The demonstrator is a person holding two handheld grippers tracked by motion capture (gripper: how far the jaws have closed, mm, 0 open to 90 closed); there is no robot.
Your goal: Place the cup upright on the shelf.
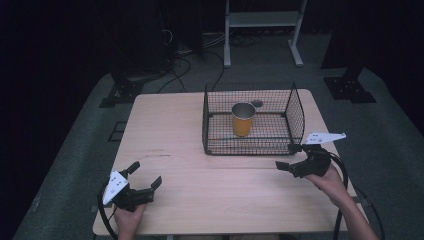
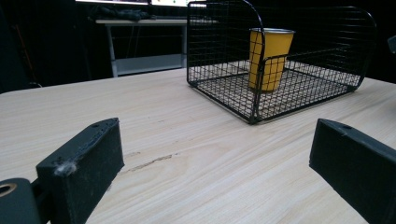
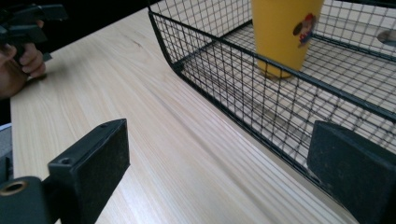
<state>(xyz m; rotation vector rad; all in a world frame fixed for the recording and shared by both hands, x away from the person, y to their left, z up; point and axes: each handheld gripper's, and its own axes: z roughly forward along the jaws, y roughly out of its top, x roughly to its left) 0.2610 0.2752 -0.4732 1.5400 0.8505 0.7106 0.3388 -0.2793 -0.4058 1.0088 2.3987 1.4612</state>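
1. The right gripper (image 1: 291,158) has its two black jaws spread wide with nothing between them. In the right gripper view one jaw stands over the bare wood, and the other stands just before the near wall of the basket.
2. The left gripper (image 1: 146,176) also has its jaws wide apart and holds nothing. It hovers low over the near left part of the light wooden table (image 1: 170,140), well apart from the basket.
3. The black wire mesh basket (image 1: 295,117) stands on the far right half of the table. Its near side is lower than its other walls, so the way in from above and from the front looks free.
4. The yellow cup with a metal rim (image 1: 243,120) stands upright inside the basket, near its middle. Its long axis is vertical and its open mouth points up.
5. From the right gripper the yellow cup lies forward and to the left, behind the near wall. From the left gripper it lies forward and far to the right.
6. I judge that the right gripper is clearly the nearer one. It would need to rise over the near wall, and then to come to the cup from the side with the jaws level.
7. A small dark round thing (image 1: 257,104) lies on the basket floor behind the cup; I cannot tell what it is.
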